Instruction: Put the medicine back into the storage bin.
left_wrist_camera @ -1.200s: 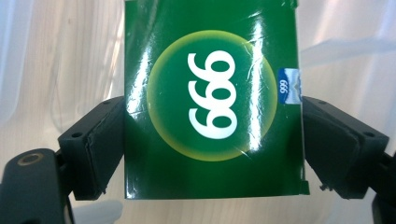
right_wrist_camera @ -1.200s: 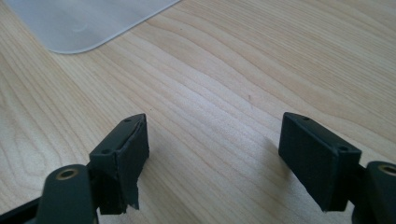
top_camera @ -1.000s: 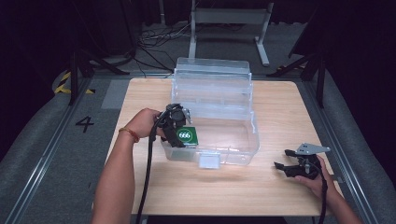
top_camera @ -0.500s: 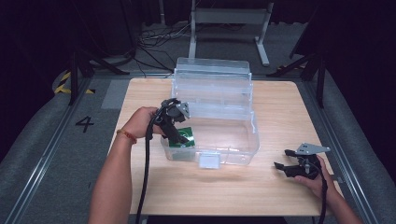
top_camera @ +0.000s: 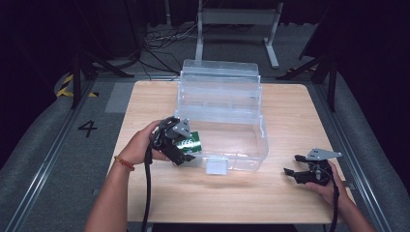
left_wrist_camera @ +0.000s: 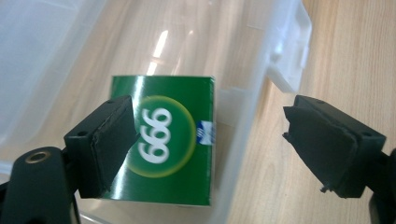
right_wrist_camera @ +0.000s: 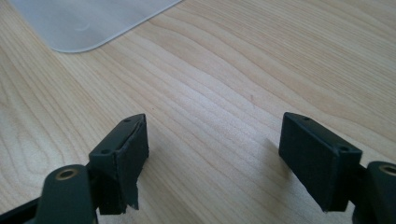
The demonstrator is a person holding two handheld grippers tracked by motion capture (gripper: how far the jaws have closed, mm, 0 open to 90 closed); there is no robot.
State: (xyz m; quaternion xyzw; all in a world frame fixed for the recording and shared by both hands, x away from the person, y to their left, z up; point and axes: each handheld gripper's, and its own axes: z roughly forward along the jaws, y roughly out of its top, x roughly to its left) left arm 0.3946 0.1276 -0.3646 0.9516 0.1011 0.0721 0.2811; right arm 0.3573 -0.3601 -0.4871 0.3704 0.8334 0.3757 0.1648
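A green carton marked 666 [top_camera: 191,142] [left_wrist_camera: 163,158] lies flat inside the clear plastic bin [top_camera: 261,137] [left_wrist_camera: 254,116], in its front left corner. My left gripper [top_camera: 186,154] [left_wrist_camera: 210,135] hovers over that corner, open, with its jaws wide apart. One pad overlaps the carton's edge in the left gripper view, while the other hangs over the bare table outside the bin wall; neither presses on the carton. My right gripper [top_camera: 292,165] [right_wrist_camera: 215,140] rests low over the wooden table at the front right, open with nothing between its jaws.
The bin's lid [top_camera: 220,82] stands open at the back. A white latch tab [top_camera: 216,166] [left_wrist_camera: 289,70] juts from the bin's front wall. The wooden table [top_camera: 232,193] has free room in front of the bin. A corner of the bin's clear base [right_wrist_camera: 88,23] lies beyond my right gripper.
The green carton, earlier held up at the bin's front left edge, has gone down into the bin. My left gripper has since drawn back from it. The right hand has stayed put.
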